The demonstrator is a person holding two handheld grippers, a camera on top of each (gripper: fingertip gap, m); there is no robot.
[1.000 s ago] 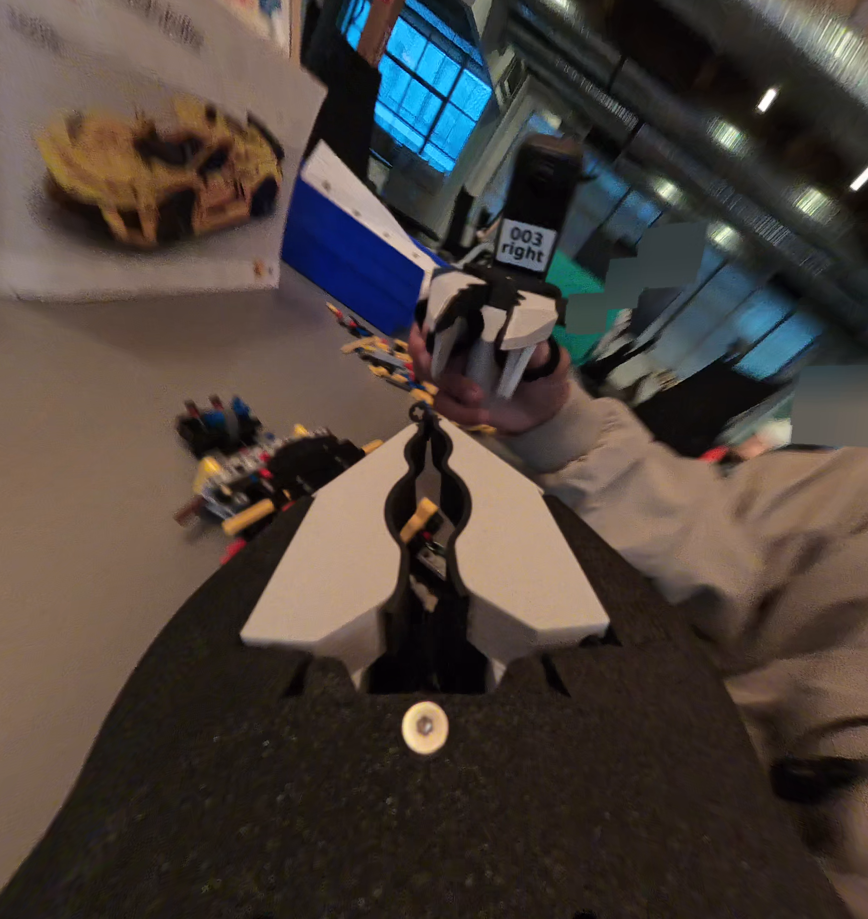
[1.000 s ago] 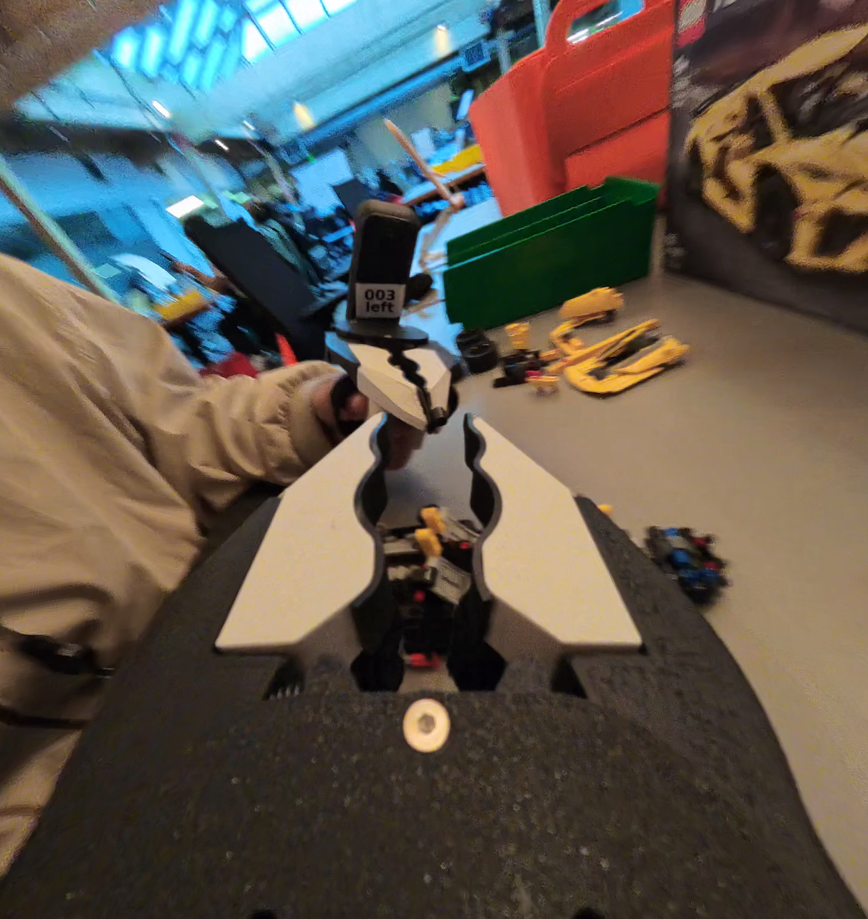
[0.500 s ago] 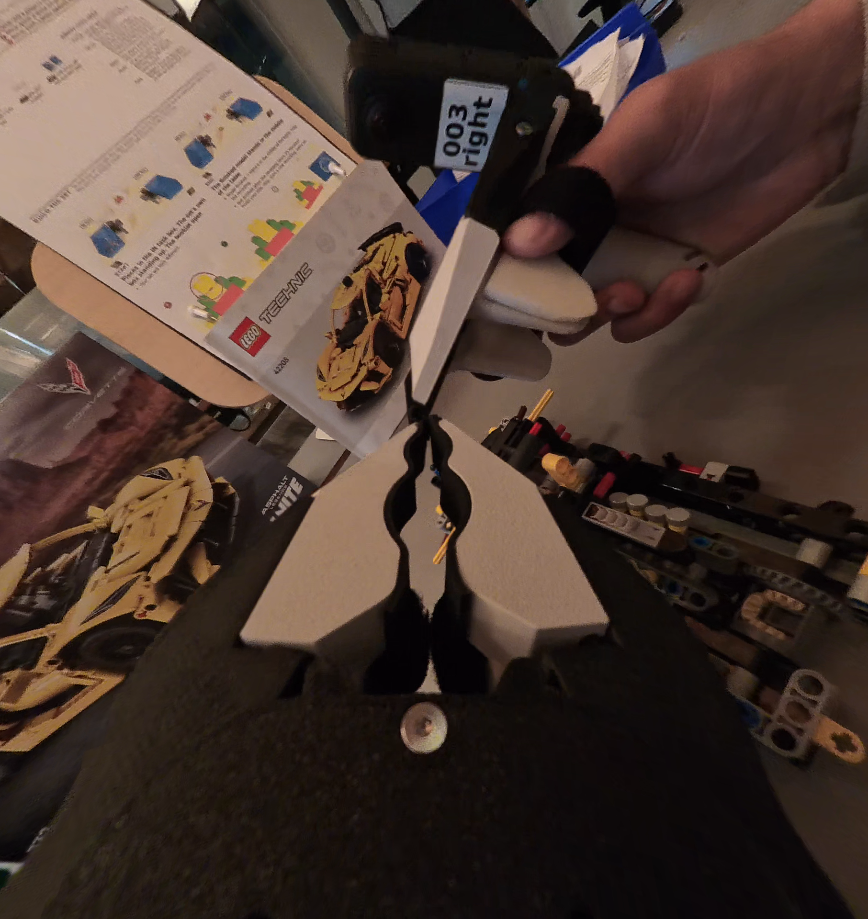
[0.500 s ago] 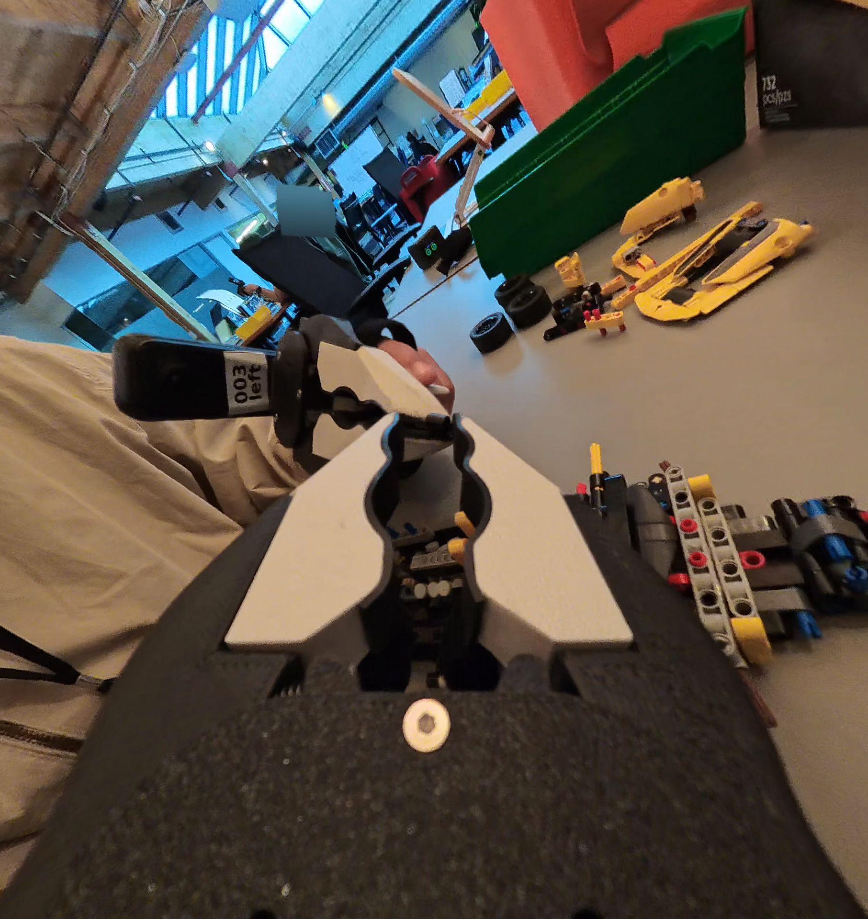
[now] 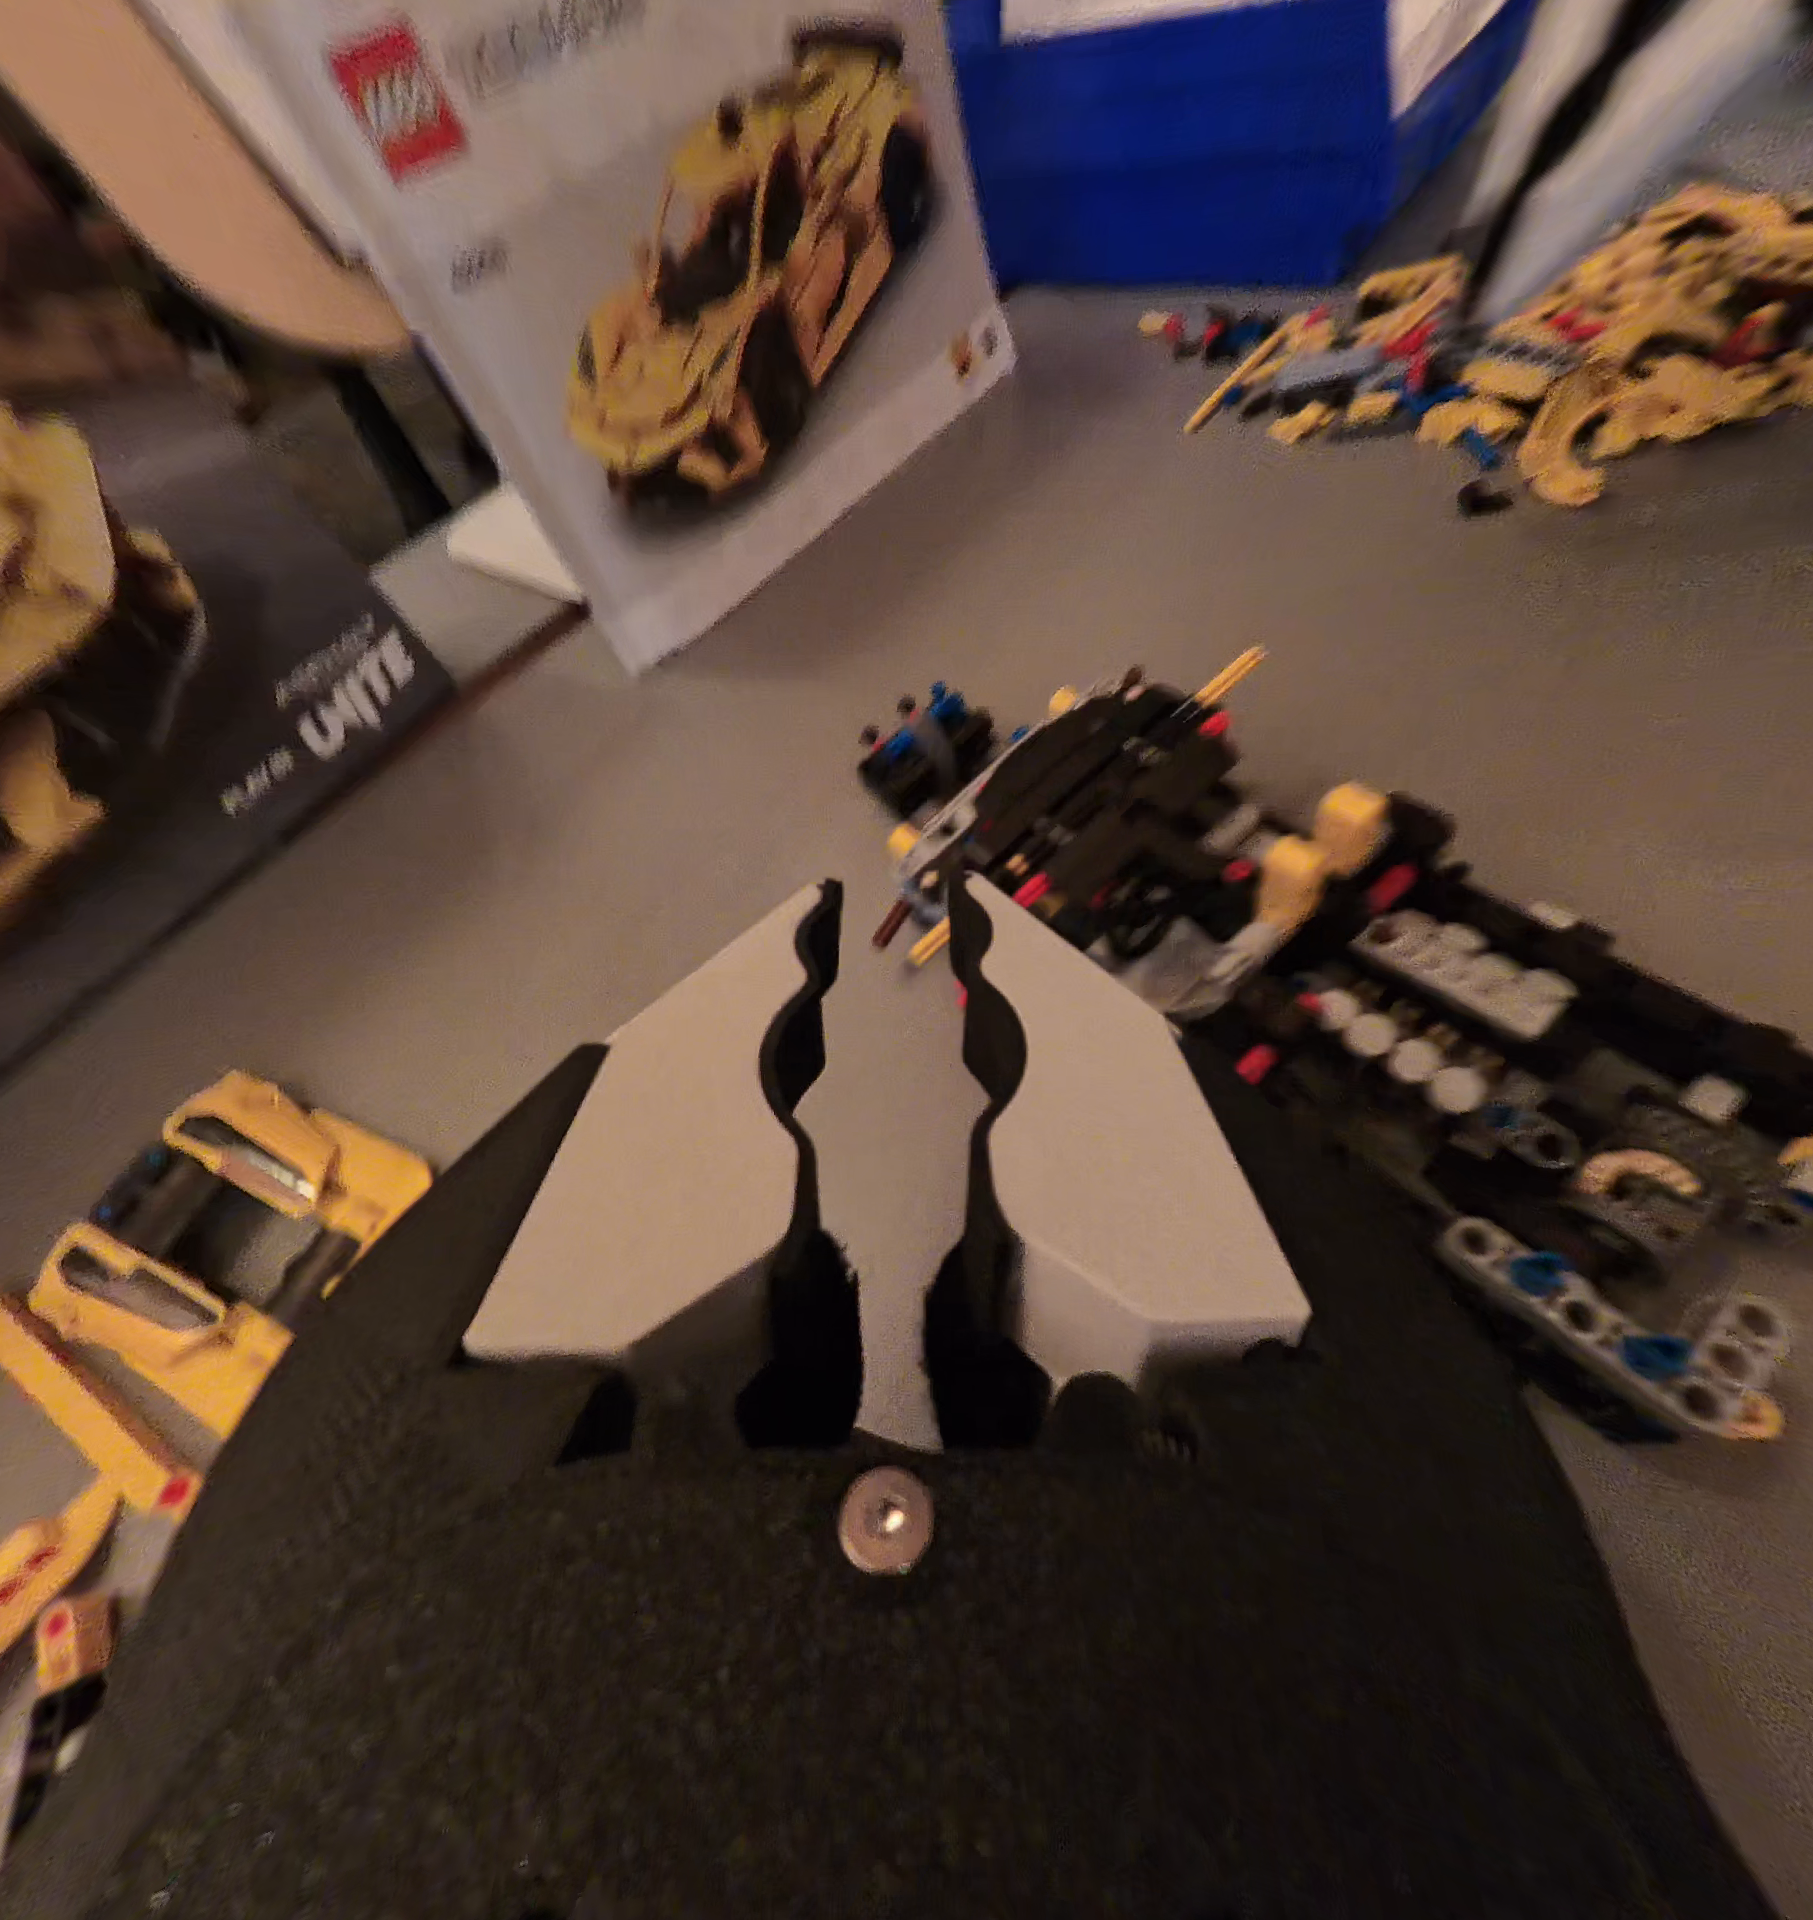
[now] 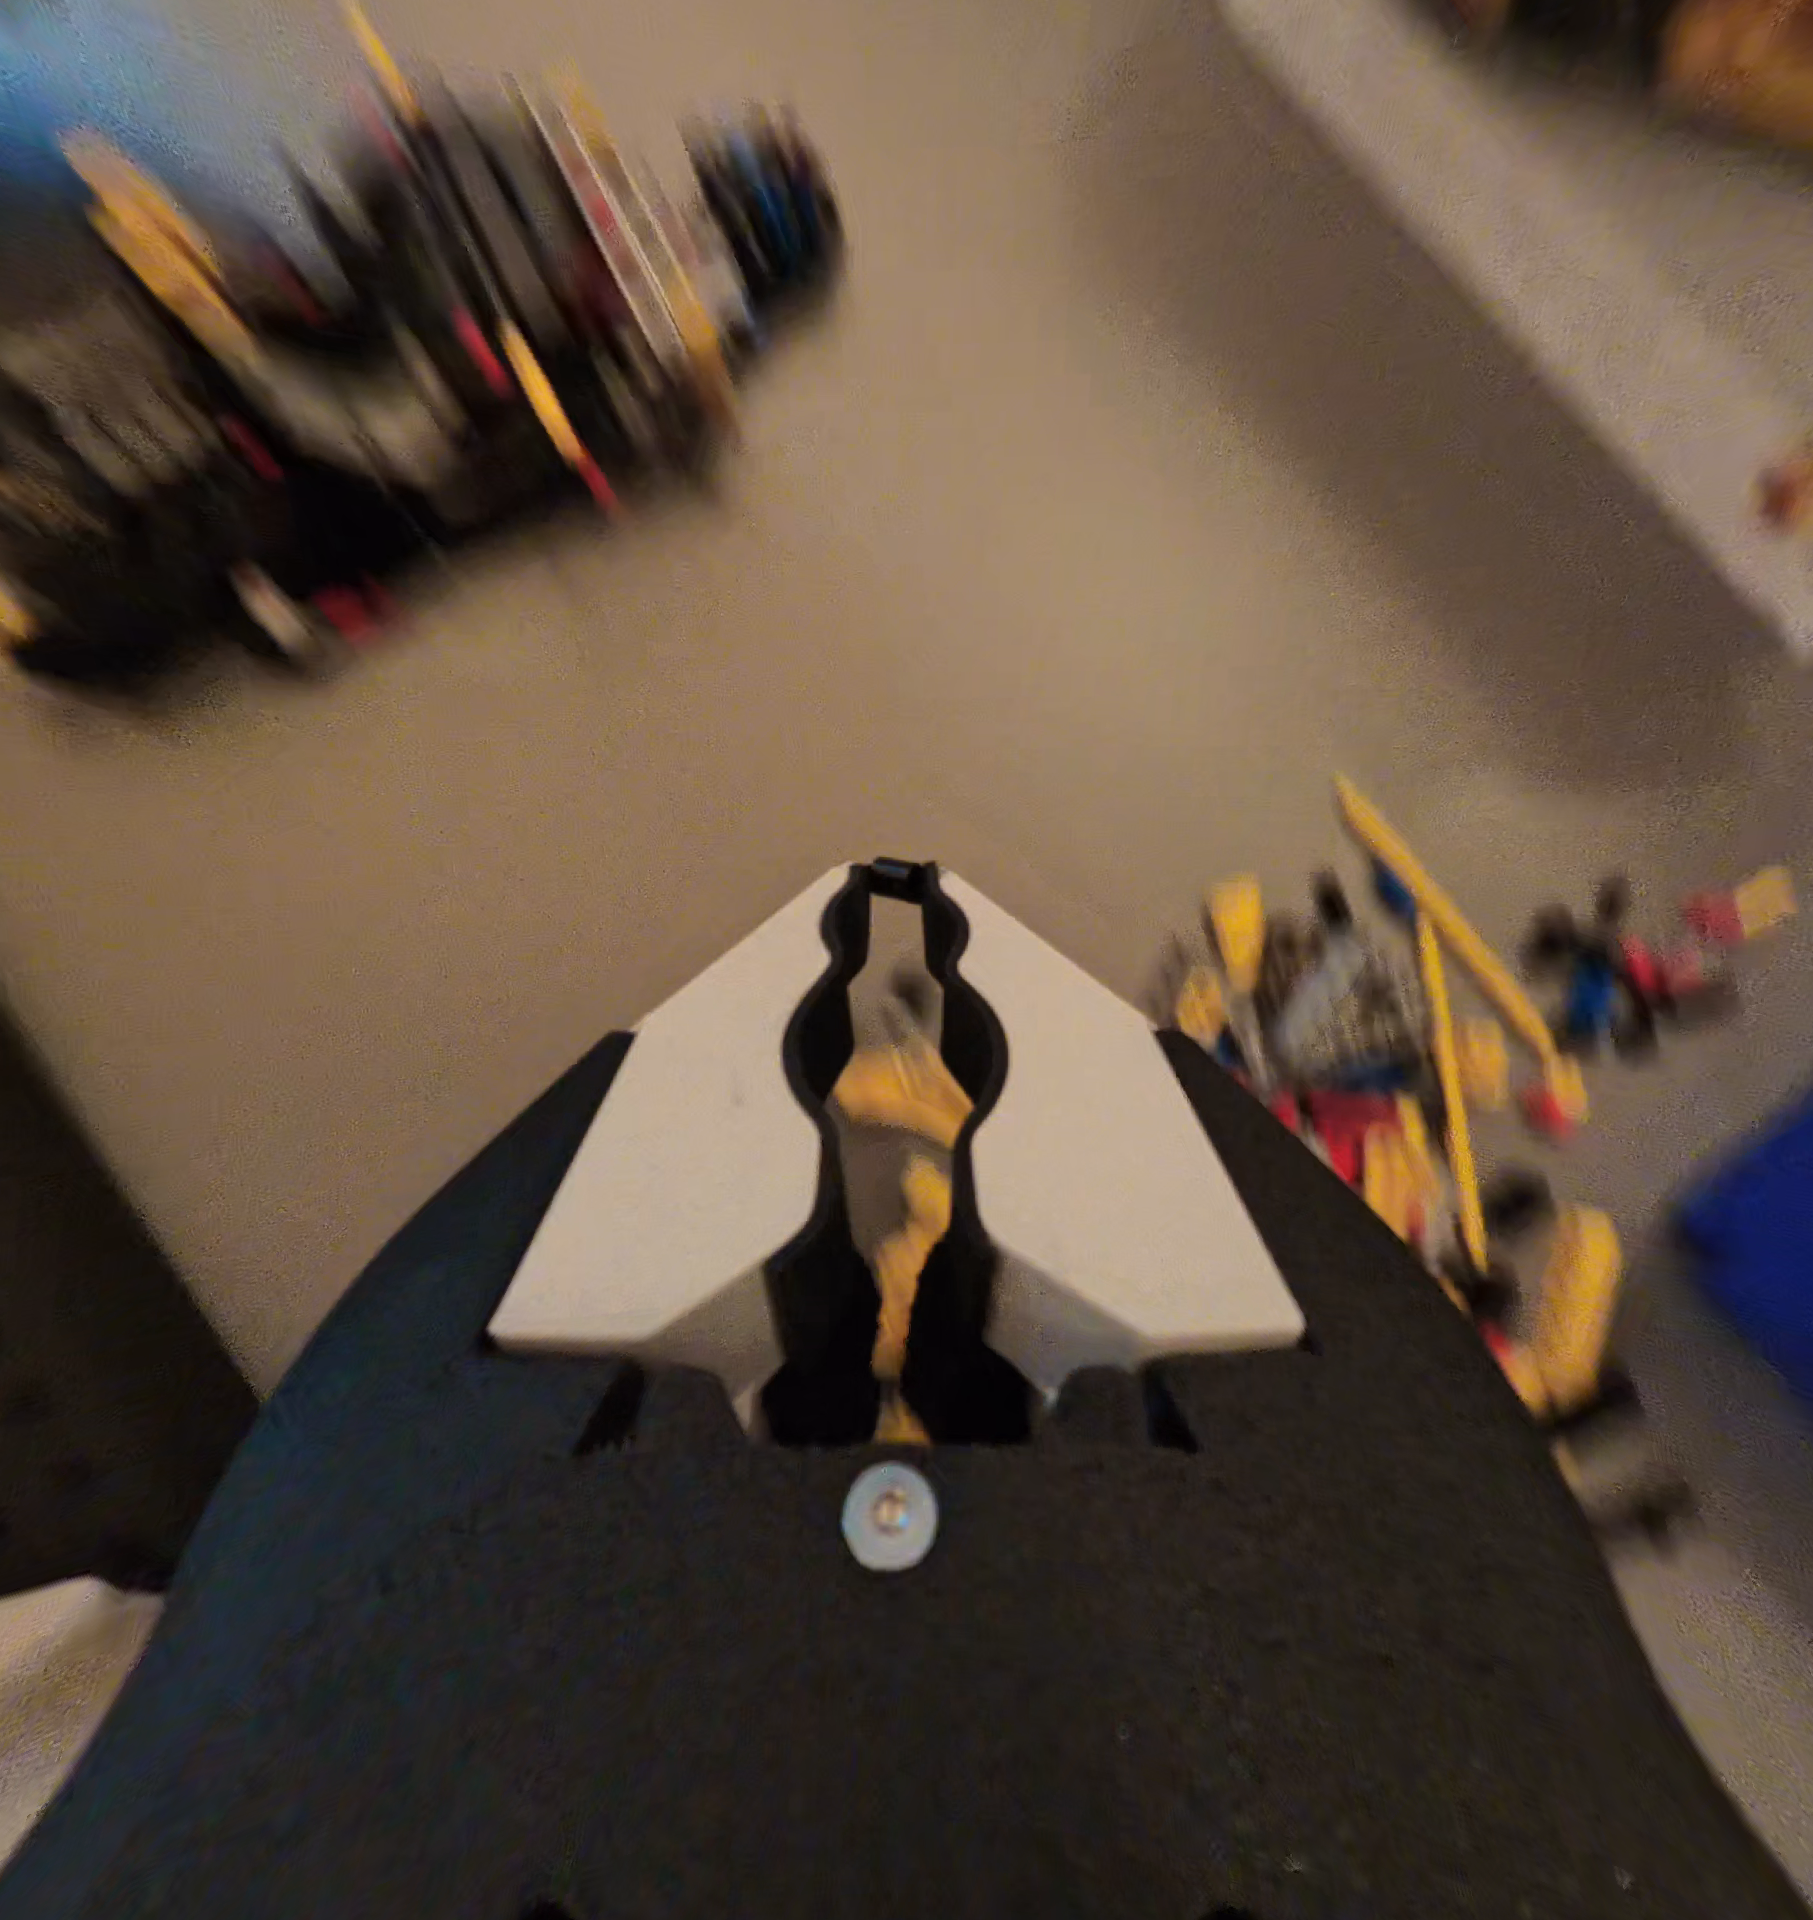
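Hovering left gripper [image 5: 891, 914]: jaws apart with nothing between them, over bare grey table [image 5: 590, 852].
Right gripper [image 6: 894, 885]: jaws drawn together on a small black piece [image 6: 894, 873] pinched at the very tips (too small and blurred to tell its kind).
Nearest to left gripper: a long black chassis [image 5: 1120, 800] studded with red, yellow and blue pins; its near end lies just ahead of the tips and slightly right, apart from them. Its long axis runs from there back toward the lower right of the left wrist view.
Nearest to right gripper: a loose pile of parts [image 6: 1401, 1039], yellow, red and blue, below and to its right; the chassis is well apart at upper left, badly blurred.
Left of left gripper: yellow body panels [image 5: 227, 1226].
Farther off: an instruction booklet [image 5: 725, 312] standing upright, a blue box [image 5: 1193, 156] behind it, a dark box [image 5: 206, 748] at left.
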